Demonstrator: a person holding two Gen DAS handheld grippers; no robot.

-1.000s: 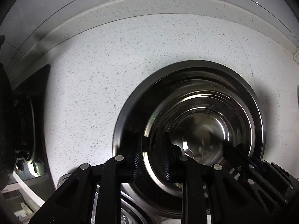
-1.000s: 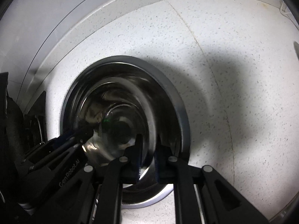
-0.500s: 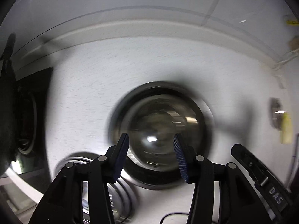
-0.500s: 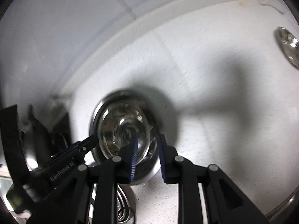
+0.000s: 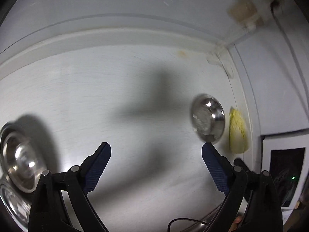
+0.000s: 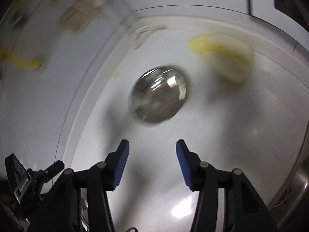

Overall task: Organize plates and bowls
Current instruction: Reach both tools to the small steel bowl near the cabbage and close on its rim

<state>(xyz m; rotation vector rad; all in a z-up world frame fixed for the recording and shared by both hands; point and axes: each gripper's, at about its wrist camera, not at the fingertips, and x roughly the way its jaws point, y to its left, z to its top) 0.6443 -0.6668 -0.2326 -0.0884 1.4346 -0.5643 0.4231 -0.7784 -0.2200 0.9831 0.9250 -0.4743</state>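
A small steel bowl point(image 5: 207, 120) lies on the white speckled counter point(image 5: 135, 96) at the right, blurred by motion. The same bowl point(image 6: 157, 94) shows in the right wrist view, ahead of the fingers. My left gripper point(image 5: 156, 148) hangs over bare counter, its jaws opening wide with nothing between them. My right gripper point(image 6: 152, 146) is short of the bowl, its jaws also opening and empty. A stack of steel bowls point(image 5: 18, 162) sits at the far left edge of the left wrist view.
A yellow-green cloth point(image 5: 238, 133) lies by the wall just right of the small bowl, also the cloth point(image 6: 226, 58) beyond it. A dark-screened white device point(image 5: 285, 166) stands at the right. A black cable point(image 5: 185, 221) runs along the front. A sink rim point(image 6: 301, 176) curves at lower right.
Both grippers let go of the steel bowl in the stack, opened, and swung right across the counter. The small bowl and yellow cloth came into view; the stack slid to the left edge.
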